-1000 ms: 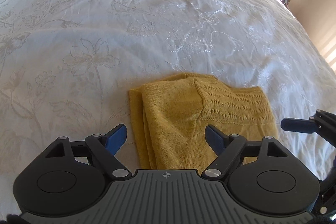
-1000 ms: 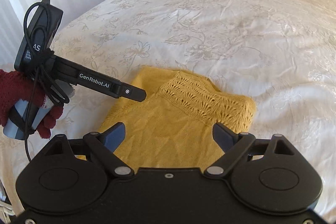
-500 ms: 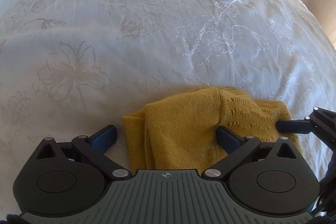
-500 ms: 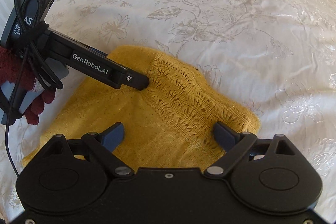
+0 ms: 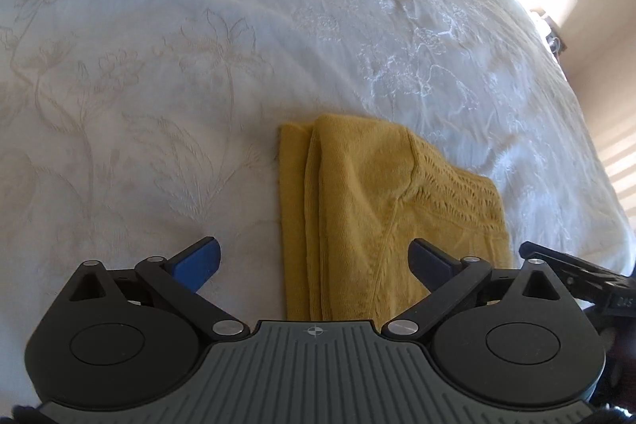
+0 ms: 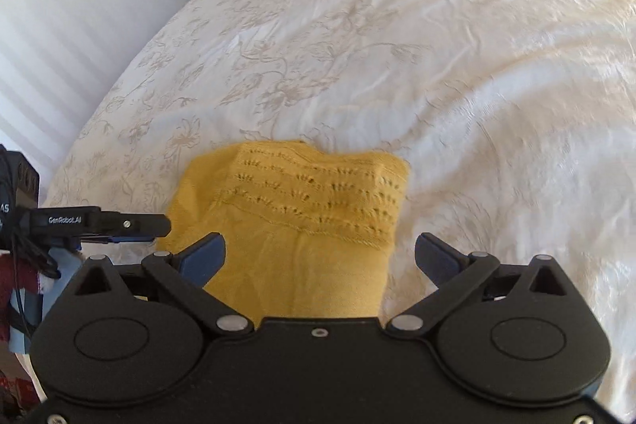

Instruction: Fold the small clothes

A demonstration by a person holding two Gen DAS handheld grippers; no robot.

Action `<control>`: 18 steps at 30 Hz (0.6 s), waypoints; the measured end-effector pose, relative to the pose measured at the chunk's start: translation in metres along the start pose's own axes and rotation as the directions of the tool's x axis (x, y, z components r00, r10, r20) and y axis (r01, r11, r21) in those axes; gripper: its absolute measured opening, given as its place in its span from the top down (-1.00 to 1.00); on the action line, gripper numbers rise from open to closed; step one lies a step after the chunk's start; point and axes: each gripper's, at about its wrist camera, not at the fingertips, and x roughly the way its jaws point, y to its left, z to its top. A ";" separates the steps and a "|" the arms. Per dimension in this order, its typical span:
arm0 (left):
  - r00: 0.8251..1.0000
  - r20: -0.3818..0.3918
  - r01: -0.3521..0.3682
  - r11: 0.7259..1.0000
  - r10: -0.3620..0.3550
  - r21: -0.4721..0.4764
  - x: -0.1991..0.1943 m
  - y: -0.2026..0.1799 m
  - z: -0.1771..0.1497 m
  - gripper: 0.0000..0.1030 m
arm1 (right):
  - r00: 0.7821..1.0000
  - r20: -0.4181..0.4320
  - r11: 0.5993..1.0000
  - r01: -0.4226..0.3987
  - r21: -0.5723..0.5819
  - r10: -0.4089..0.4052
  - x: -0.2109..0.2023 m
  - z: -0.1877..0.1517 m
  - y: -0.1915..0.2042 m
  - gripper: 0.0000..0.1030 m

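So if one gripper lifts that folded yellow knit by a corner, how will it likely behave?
The yellow knit will probably go floppy: it is soft cloth lying in loose stacked layers, so the fold would likely fall open. It looks light and thin. The openwork band might snag on a finger.

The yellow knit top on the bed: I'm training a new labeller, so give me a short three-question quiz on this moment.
1. True or false: the yellow knit top lies folded on the bedspread.
2. Which does the left gripper hold? A) the top B) a picture frame C) nothing
3. Fill in: in the right wrist view, the band of lacy holes runs across the top's ____ half, away from the right gripper.

Key: 1 true. 2 C: its jaws stand wide, pressing on nothing. 3 far; the right gripper's jaws are opening, with the top's near part lying under the gap between them, not pinched.
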 end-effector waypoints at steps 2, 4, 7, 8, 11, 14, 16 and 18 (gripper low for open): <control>1.000 -0.018 0.013 1.000 -0.012 0.016 0.009 -0.003 0.001 -0.99 | 0.999 -0.019 0.998 -0.041 0.057 0.042 0.007 0.000 -0.010 -0.98; 0.999 -0.035 0.035 0.999 -0.034 0.032 0.020 -0.006 0.004 -0.99 | 0.995 -0.033 0.990 -0.089 0.114 0.093 0.017 0.000 -0.019 -0.98; 0.998 -0.049 0.050 0.998 -0.048 0.033 0.037 -0.008 0.013 -0.99 | 0.985 -0.052 0.971 -0.153 0.183 0.165 0.038 0.002 -0.028 -0.98; 0.998 -0.046 0.053 0.998 -0.051 0.040 0.040 -0.010 0.017 -0.99 | 0.981 -0.051 0.965 -0.174 0.199 0.187 0.045 0.002 -0.030 -0.99; 0.997 -0.043 0.063 0.996 -0.060 0.070 0.051 -0.017 0.029 -0.99 | 0.974 -0.023 0.949 -0.214 0.233 0.225 0.059 0.006 -0.032 -1.00; 0.998 -0.040 0.055 0.994 -0.051 0.100 0.056 -0.022 0.035 -0.98 | 0.967 -0.003 0.934 -0.243 0.262 0.253 0.065 0.011 -0.035 -1.00; 0.998 -0.036 0.048 0.993 -0.044 0.111 0.057 -0.026 0.035 -0.98 | 0.966 -0.003 0.930 -0.248 0.272 0.258 0.064 0.011 -0.036 -1.00; 0.999 -0.023 0.047 0.993 -0.045 0.106 0.054 -0.026 0.030 -0.97 | 0.966 -0.008 0.933 -0.247 0.262 0.258 0.062 0.008 -0.035 -1.00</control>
